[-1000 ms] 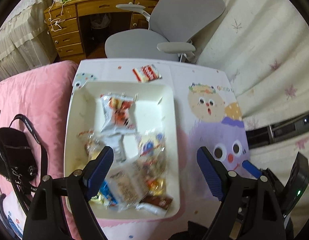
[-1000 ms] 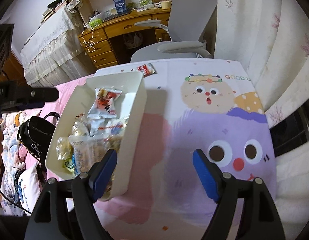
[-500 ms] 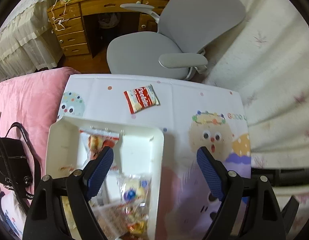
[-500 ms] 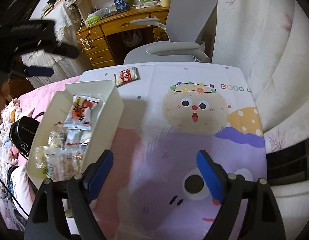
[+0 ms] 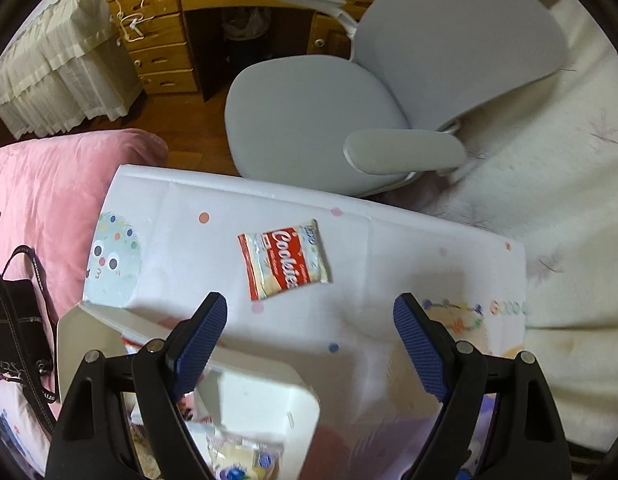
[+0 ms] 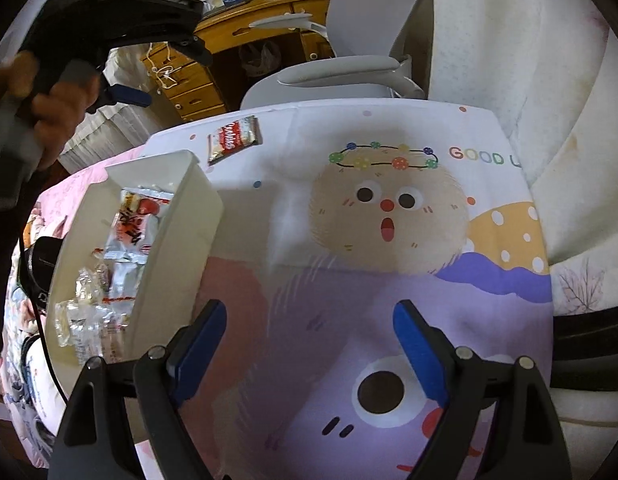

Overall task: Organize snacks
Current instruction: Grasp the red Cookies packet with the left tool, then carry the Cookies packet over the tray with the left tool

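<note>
A red-and-white cookie packet (image 5: 285, 264) lies alone on the white cartoon tablecloth near the table's far edge. My left gripper (image 5: 309, 308) hovers just short of it, open and empty, pointing steeply down. A white tray (image 5: 269, 372) with several wrapped snacks (image 6: 129, 236) sits under its left finger. In the right wrist view, my right gripper (image 6: 309, 316) stands open and empty over the purple cartoon figure, with the tray (image 6: 177, 240) to its left and the cookie packet (image 6: 233, 140) far ahead. A hand holds the left gripper at upper left, one of its blue fingers (image 6: 127, 95) showing.
A grey office chair (image 5: 317, 120) stands right behind the table's far edge, with a wooden desk (image 5: 181, 40) beyond. A pink blanket (image 5: 49, 184) and a black bag (image 5: 13, 320) lie left of the table. Cream bedding (image 6: 529, 60) rises on the right.
My left gripper has travelled from over the tray's snacks toward the table's far end, bringing the cookie packet close ahead. My right gripper has shifted away from the tray and its jaws have widened.
</note>
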The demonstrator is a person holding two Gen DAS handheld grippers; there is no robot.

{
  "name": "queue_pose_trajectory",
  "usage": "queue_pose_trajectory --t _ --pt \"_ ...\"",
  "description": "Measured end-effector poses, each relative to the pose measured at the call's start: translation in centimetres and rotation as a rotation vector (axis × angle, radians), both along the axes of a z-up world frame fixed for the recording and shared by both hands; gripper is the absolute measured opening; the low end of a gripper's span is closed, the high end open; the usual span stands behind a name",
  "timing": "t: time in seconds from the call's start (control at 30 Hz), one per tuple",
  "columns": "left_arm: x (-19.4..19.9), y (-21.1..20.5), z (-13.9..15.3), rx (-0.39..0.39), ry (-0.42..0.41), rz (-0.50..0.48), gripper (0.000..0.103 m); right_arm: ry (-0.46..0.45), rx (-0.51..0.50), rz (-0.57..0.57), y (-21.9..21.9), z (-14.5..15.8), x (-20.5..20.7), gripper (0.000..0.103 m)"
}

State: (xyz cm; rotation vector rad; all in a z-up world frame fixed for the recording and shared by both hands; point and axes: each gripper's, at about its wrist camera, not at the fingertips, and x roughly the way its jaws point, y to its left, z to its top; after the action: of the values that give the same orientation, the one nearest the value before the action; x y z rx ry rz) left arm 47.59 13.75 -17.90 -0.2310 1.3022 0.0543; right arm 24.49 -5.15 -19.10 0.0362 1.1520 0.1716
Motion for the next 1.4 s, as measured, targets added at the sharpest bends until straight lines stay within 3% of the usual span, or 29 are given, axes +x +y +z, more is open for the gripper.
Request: queue_pose_trajectory --t 0.3,0.73,0.9,1.2,1.4 --pt "3.6 1.1 -6.4 0.006 0.133 0.064 0.084 -0.013 -0.06 -0.044 0.1 -2.6 -0.3 0.086" --pt "5.7 2.3 -12.7 -0.039 0.21 0.144 0.081 0.039 -0.1 -0.049 -1.0 -4.6 -0.2 0.086" --pt "6.2 2.4 -13.7 -0.054 0.23 0.14 0.08 0.05 -0.1 -0.065 -1.7 -4.9 0.1 0.086" --pt "7.5 1.7 -13.9 -0.011 0.236 0.122 0.075 0.053 -0.096 -0.078 -1.9 -4.8 0.2 0.086" --pt "6.7 1.4 -13.1 -0.022 0.215 0.118 0.059 0.051 -0.097 -0.084 -2.1 -4.5 0.3 0.086"
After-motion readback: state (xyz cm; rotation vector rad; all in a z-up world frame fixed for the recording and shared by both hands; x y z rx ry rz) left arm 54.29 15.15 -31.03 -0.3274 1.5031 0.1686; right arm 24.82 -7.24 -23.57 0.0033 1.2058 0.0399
